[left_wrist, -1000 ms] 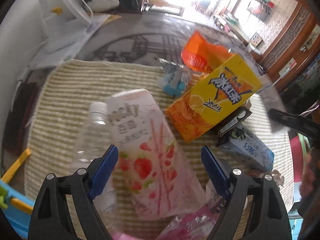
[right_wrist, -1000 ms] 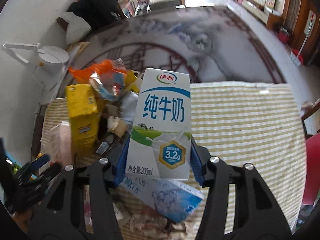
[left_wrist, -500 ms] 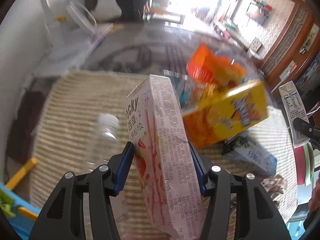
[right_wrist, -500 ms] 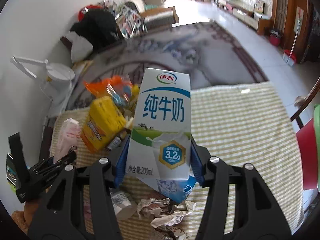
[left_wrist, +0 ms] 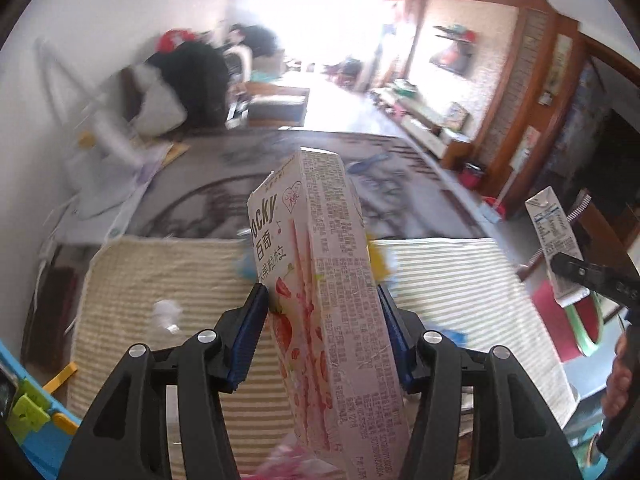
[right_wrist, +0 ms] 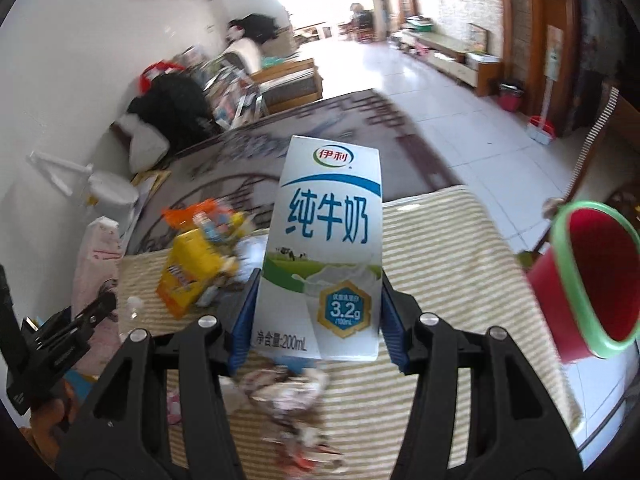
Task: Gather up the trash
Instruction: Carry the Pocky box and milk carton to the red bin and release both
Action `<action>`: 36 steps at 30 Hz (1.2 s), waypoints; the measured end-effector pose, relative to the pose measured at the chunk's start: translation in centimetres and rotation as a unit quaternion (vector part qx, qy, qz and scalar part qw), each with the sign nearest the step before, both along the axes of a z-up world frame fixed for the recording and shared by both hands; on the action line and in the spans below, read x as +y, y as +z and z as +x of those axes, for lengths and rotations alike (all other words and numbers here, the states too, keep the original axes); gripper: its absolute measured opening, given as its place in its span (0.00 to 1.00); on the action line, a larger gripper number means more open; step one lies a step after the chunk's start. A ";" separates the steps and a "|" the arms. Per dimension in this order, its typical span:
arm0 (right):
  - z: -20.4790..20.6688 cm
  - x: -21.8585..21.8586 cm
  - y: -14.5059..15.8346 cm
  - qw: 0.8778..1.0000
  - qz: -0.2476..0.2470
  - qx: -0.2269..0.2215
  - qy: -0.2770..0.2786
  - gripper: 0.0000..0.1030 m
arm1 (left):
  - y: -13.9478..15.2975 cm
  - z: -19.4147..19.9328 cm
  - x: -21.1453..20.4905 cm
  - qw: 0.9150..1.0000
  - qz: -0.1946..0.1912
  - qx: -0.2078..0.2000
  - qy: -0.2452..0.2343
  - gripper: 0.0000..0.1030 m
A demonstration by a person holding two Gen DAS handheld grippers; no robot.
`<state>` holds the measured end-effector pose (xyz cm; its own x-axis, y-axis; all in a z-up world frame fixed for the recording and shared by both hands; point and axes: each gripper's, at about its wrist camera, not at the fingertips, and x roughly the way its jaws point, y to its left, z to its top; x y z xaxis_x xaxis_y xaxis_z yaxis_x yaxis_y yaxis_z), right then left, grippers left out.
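My left gripper [left_wrist: 322,336] is shut on a pink Pocky box [left_wrist: 324,280] and holds it above the striped mat [left_wrist: 152,280]. My right gripper [right_wrist: 318,320] is shut on a white and blue milk carton [right_wrist: 326,248], also lifted off the mat; the carton shows at the right of the left wrist view [left_wrist: 554,240]. The Pocky box shows at the left of the right wrist view [right_wrist: 98,256]. A yellow juice carton [right_wrist: 190,272], an orange wrapper [right_wrist: 180,214] and crumpled paper [right_wrist: 280,392] lie on the mat. A red bin with a green rim [right_wrist: 588,280] stands to the right.
A clear bottle's cap [left_wrist: 166,312] lies on the mat at the left. A white desk lamp [right_wrist: 92,184] stands at the table's back left. A blue and yellow plastic thing [left_wrist: 32,408] sits off the mat's left edge. The patterned tabletop [right_wrist: 352,120] stretches behind the mat.
My left gripper closed on the Pocky box and has lifted it up off the mat. My right gripper has raised the milk carton and swung right, bringing the red bin into view.
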<state>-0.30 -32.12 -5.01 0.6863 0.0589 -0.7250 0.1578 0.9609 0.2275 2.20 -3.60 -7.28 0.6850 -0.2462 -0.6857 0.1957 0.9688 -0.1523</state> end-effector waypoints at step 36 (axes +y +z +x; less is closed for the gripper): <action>-17.0 -34.8 -2.3 0.955 -0.029 0.031 -0.294 0.79 | -2.0 -2.3 -45.7 0.930 -0.039 0.046 -0.363 0.65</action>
<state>-17.29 -66.88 -7.34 0.5439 -0.3648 -0.7557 0.6852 0.7129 0.1490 -0.13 -49.27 -9.24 0.2582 -0.6717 -0.6944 0.7761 0.5723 -0.2650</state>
